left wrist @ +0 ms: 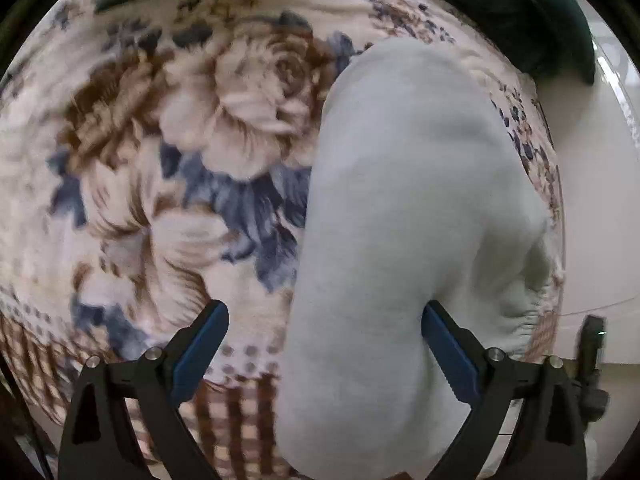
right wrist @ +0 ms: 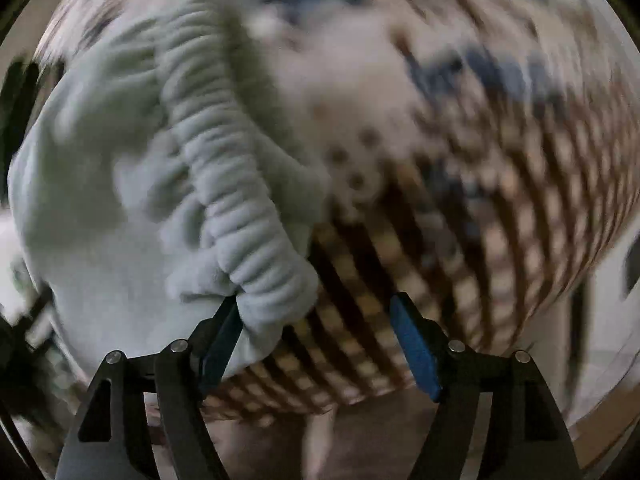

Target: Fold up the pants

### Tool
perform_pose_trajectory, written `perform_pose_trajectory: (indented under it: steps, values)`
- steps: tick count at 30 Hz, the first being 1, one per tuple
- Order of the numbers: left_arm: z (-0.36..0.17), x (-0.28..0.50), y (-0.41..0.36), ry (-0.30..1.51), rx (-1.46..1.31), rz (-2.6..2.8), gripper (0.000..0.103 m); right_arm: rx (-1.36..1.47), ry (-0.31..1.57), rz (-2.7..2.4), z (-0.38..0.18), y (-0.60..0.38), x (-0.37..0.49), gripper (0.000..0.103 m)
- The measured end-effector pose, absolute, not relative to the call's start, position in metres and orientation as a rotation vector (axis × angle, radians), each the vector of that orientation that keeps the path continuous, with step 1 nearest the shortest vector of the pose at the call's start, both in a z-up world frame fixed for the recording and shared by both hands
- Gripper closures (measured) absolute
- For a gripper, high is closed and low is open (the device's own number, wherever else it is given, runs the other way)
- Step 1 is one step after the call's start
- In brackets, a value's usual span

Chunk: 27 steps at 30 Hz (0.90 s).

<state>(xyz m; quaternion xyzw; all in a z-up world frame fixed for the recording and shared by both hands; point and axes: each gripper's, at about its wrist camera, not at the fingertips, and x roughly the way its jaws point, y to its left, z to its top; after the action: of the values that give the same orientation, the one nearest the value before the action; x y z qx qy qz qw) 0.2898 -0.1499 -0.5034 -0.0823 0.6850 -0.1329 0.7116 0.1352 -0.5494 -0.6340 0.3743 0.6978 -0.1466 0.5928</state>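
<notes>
Across most of the left wrist view, a plush blanket (left wrist: 208, 128) in cream with big brown and beige roses, blue-grey leaves, and a brown checked border with small dots at the lower left of the frame. At the upper right, a dark green cushion (left wrist: 516, 12), and beside it along the right edge a smooth, pale, glossy surface (left wrist: 584, 208), maybe wall or furniture, hard to tell. In the right wrist view, strongly blurred, the same checked border (right wrist: 460, 248) at center right, and under it, at the bottom, a dim brownish floor (right wrist: 360, 440).
</notes>
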Motion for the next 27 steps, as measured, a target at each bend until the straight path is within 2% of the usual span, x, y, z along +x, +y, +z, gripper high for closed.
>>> perform_pose_trajectory:
  steps: [7,12,13,14,15,16,21,25,27]
  values:
    - [-0.466,0.335,-0.162,1.449,-0.184,-0.337,0.005,1.040,1.363,-0.276,-0.580,-0.577,0.130,0.026]
    - [-0.494,0.406,-0.217,1.480,-0.062,-0.447,0.007,1.044,1.336,-0.217,-0.593,-0.586,0.154,0.026]
    - [-0.502,0.416,-0.224,1.475,-0.024,-0.456,0.013,1.034,1.346,-0.209,-0.600,-0.585,0.159,0.027]
    - [-0.509,0.421,-0.228,1.480,0.006,-0.463,0.022,1.021,1.351,-0.203,-0.604,-0.584,0.162,0.036]
    - [-0.516,0.426,-0.230,1.494,0.022,-0.466,0.038,0.986,1.373,-0.226,-0.607,-0.580,0.165,0.047]
    - [-0.526,0.430,-0.225,1.523,0.018,-0.456,0.040,0.984,1.374,-0.221,-0.610,-0.580,0.166,0.047]
    - [-0.564,0.438,-0.185,1.570,-0.169,-0.404,0.038,1.060,1.325,-0.208,-0.620,-0.586,0.155,0.057]
    - [-0.574,0.439,-0.180,1.568,-0.220,-0.418,0.034,1.265,1.317,-0.215,-0.658,-0.596,0.141,0.057]
    - [-0.564,0.440,-0.185,1.563,-0.189,-0.432,0.033,1.326,1.328,-0.202,-0.667,-0.599,0.141,0.053]
